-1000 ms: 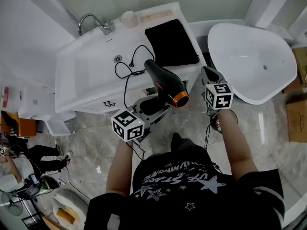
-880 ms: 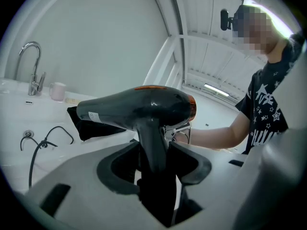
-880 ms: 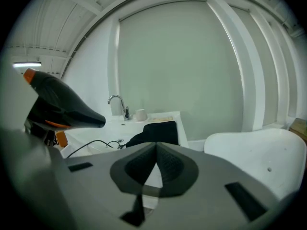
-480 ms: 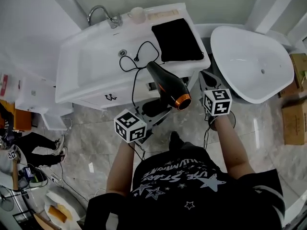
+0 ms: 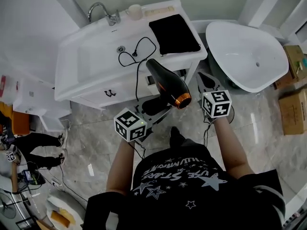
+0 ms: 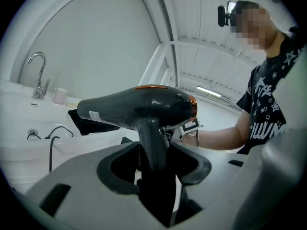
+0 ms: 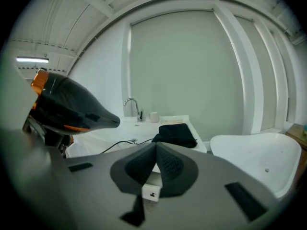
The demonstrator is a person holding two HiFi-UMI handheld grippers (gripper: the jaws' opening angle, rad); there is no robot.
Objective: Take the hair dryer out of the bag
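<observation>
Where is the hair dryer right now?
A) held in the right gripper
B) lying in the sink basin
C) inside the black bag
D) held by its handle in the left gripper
D: the left gripper grips the handle of the hair dryer, clear of the black bag.

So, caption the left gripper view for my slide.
Left gripper clamped on the black hair dryer, washbasin behind it.

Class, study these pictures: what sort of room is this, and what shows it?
Most likely a bathroom: a white washbasin with a tap, a white bathtub beside it, and a tiled floor.
</observation>
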